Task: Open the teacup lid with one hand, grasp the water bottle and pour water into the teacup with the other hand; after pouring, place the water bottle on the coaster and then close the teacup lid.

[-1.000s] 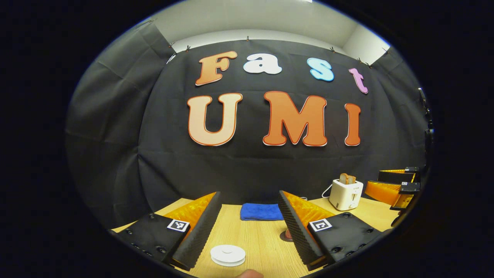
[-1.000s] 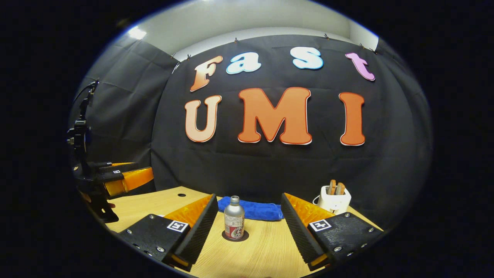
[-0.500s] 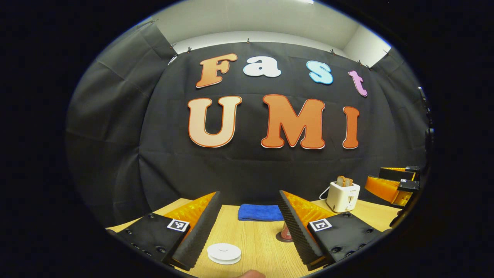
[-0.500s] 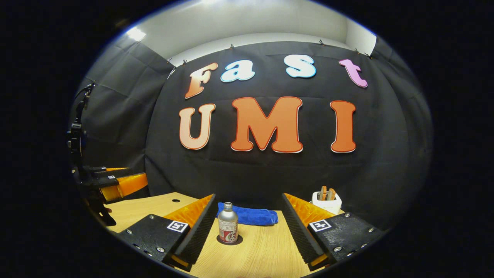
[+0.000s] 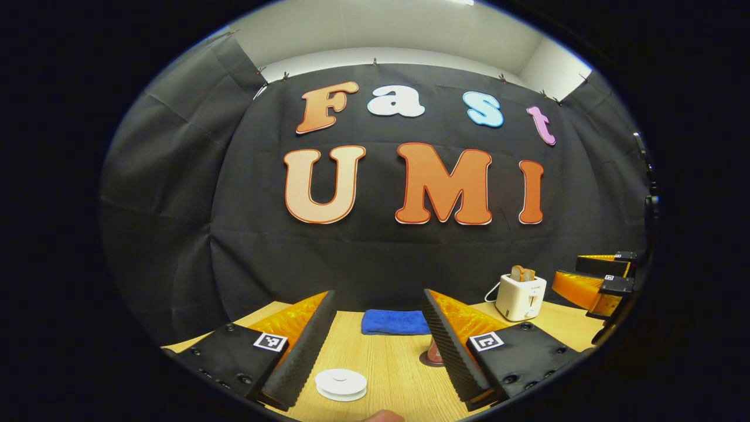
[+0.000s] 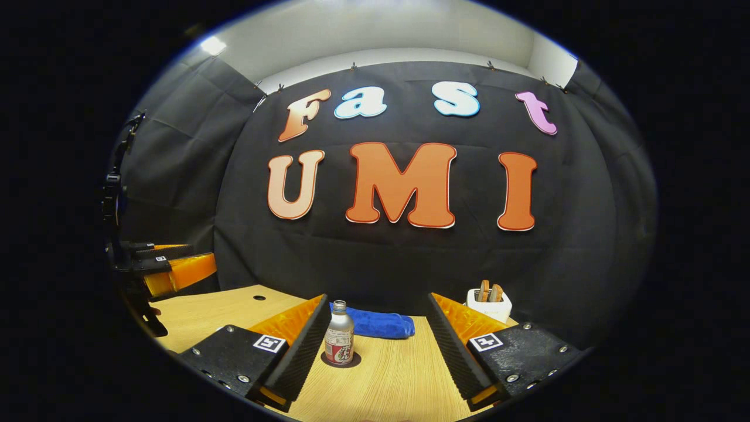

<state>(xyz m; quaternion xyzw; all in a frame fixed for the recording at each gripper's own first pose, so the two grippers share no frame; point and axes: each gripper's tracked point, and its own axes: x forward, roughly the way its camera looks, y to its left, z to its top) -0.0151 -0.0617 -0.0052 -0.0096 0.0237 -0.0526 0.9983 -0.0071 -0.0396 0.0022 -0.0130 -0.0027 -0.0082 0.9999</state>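
Booth bench [image 6: 398, 381], both tools raised: we see the left gripper [image 5: 378, 296] and the right gripper [image 6: 378, 296] with their jaws spread wide and nothing between them.

The water bottle [image 6: 339, 340] stands just in front of the blue towel [image 6: 372, 323], near the towel's left end in the right gripper view, and it sits on the dark round coaster [image 6: 351, 361]. That is where the task wants it at the close. It is upright, its long axis vertical and its neck pointing at the ceiling. We cannot tell whether a cap is on.

The white teacup lid [image 5: 341, 384] lies flat, knob up, well to our side of the towel, low between the left gripper's fingers. A white rim under it reads to us as the teacup, so we judge the lid to be on.

With the lid down and the bottle on its coaster, the scene suits either a pour yet to come or one already done with everything put back. We cannot settle which, so we name no next move. Any move on the lid would call for a narrow pinch on a small knob.

A toaster [image 6: 489, 303] sits to the right of the towel
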